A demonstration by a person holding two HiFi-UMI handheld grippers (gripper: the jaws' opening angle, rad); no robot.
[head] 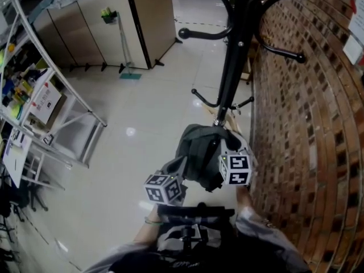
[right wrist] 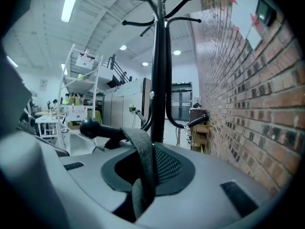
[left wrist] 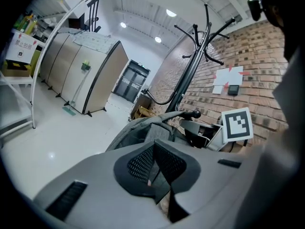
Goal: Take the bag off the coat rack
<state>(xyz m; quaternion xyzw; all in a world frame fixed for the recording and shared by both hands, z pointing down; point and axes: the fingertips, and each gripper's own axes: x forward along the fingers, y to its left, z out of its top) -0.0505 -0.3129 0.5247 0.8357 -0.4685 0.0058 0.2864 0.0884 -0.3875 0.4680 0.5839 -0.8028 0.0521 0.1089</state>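
Observation:
The black coat rack (head: 230, 67) stands by the brick wall. A dark grey bag (head: 199, 149) hangs low on it. In the right gripper view the bag's grey strap (right wrist: 143, 147) loops over a ball-tipped hook (right wrist: 89, 127) and runs down between my right gripper's (right wrist: 145, 163) pads, which are shut on it. My right gripper (head: 223, 144) is at the bag's top right. My left gripper (head: 179, 168) sits at the bag's lower left side. Its pads meet in the left gripper view (left wrist: 152, 149), with the bag (left wrist: 143, 132) just beyond them. No fabric shows between them.
The brick wall (head: 307, 124) runs close along the right. A metal shelf unit (head: 34, 95) with supplies stands at the left, and beige cabinets (head: 108, 21) at the back. A mop (head: 129, 75) leans on them. Glossy floor (head: 142, 112) spreads left of the rack.

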